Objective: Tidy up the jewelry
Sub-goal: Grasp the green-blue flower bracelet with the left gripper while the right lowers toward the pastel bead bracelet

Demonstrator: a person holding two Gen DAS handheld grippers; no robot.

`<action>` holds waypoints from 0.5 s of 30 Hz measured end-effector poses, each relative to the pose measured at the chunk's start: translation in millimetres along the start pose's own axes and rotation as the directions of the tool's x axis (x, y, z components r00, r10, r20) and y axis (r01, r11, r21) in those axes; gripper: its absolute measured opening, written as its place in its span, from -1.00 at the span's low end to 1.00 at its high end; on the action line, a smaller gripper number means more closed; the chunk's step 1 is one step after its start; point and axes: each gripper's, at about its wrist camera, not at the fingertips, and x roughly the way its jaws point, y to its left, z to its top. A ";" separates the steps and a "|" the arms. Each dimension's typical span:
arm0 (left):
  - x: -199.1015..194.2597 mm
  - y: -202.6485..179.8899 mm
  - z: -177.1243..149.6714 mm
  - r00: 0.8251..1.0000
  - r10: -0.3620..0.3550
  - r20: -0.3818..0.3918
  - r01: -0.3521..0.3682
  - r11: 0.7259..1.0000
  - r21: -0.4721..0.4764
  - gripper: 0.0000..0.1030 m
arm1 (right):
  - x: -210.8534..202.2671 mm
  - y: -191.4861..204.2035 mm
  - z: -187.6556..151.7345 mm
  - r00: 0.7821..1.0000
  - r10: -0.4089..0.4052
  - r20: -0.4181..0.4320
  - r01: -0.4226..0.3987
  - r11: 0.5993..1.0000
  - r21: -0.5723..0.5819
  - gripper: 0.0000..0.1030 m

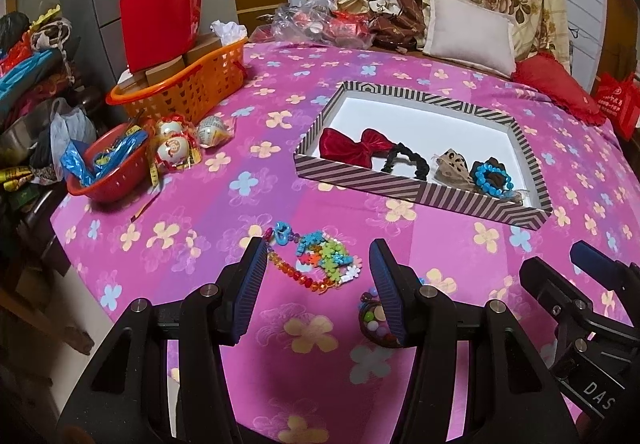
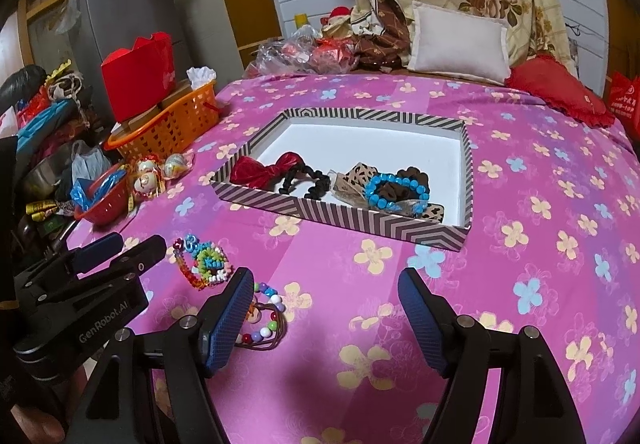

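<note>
The striped tray (image 1: 472, 200) sits mid-bedspread, already holding bows and a blue bracelet. Near its front edge on the cloth lie a rainbow bead bracelet (image 1: 316, 264) and a smaller beaded hair tie (image 2: 262, 324). Both look light, limp and slippery; pinching across one strand should hold. The left gripper (image 1: 318, 284) and right gripper (image 2: 326, 320) gape wide, empty.

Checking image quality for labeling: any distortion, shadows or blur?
Left wrist: strong fisheye bending, dark corner vignette, striped box sharp. Right wrist: same bending; soft shadow on the bedspread below the open jaws, small bead bracelet slightly soft.
</note>
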 end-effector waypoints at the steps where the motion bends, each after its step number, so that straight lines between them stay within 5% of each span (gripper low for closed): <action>1: 0.5 1.0 -0.6 1.000 -0.001 -0.003 0.001 1.000 -0.002 0.03 | 0.8 0.4 -0.6 1.000 0.000 -0.003 0.000 1.000 -0.002 0.41; 15: 31.0 66.6 -13.6 0.993 -0.029 -0.118 0.014 0.992 -0.126 0.03 | 19.9 1.9 -12.0 0.997 0.041 -0.066 -0.043 0.999 -0.030 0.40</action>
